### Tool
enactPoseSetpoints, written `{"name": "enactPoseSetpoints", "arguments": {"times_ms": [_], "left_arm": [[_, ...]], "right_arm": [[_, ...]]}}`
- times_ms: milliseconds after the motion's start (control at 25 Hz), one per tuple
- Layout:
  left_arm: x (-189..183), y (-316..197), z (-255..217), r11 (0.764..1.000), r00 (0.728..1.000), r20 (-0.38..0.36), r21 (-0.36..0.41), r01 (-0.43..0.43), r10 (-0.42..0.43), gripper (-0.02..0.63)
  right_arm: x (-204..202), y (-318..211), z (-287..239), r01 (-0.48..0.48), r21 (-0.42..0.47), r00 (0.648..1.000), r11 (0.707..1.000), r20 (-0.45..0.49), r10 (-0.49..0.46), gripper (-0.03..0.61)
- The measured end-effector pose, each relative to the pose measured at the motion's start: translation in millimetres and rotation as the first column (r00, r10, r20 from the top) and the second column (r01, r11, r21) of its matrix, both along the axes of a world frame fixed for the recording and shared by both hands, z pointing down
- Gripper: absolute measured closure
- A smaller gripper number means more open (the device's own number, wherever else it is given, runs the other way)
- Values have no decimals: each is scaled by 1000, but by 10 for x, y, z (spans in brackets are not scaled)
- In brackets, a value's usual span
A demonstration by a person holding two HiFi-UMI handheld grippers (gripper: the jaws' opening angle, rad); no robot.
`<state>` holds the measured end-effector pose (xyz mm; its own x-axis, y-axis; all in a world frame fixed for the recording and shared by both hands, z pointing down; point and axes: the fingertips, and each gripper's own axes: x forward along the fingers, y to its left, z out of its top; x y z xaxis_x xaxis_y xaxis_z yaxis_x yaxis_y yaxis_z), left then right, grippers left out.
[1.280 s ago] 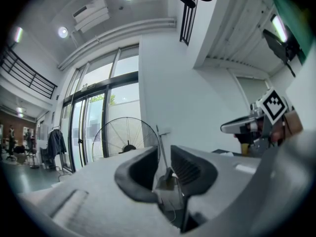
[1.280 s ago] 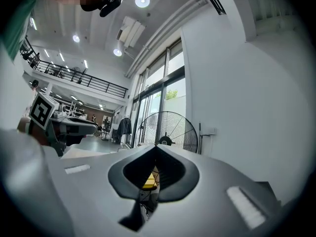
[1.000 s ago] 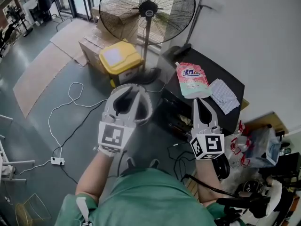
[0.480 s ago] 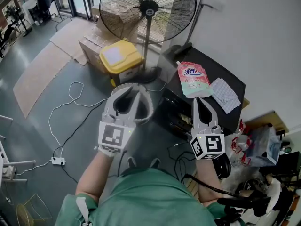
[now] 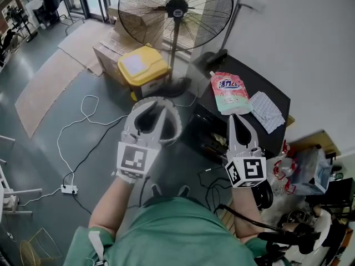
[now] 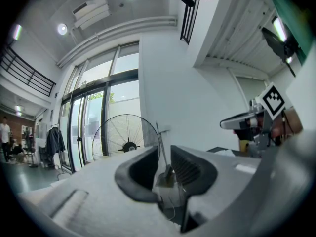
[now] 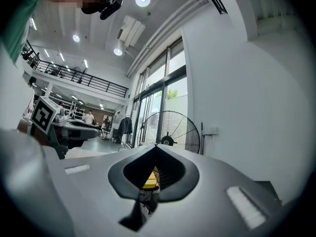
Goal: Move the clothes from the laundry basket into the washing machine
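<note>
Two grippers share the head view. The left gripper (image 5: 156, 106) and right gripper (image 5: 237, 119) are held level, side by side, above a grey floor with loose cables. Ahead stand a pedestal fan (image 5: 176, 7) and a yellow-lidded box (image 5: 142, 66). On the right, a black table top (image 5: 277, 96) carries a detergent pouch (image 5: 229, 92) and a pale checked sheet (image 5: 266, 112), cloth or paper, I cannot tell. A pale round rim (image 5: 177, 129) shows behind the left gripper, too hidden to name. No laundry basket, clothes or washing machine can be made out with certainty.

In the left gripper view the jaws stand slightly apart. Only the fan's foot and the floor show through the gap, and nothing sits between them.

In the right gripper view the jaw tips are pressed together on nothing, with the yellow box visible far beyond them.

With both grippers empty and the task's things out of sight, this fits a pause before a garment is fetched as well as one after the last is loaded. Any further pick-up would call for finding the basket and spreading the right jaws.
</note>
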<state>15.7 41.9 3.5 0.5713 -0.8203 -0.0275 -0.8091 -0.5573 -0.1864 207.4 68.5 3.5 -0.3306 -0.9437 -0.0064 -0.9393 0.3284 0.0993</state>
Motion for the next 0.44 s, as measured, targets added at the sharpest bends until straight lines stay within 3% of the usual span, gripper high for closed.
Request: {"name": "enactPoseSetpoints", "arguments": {"times_ms": [440], "left_arm": [[-119,-103,53,1000,1000,0,-9,-10,10,535]], "right_arm": [[-118,-78,36,-4,1,1000,1000,-8,4,577]]}}
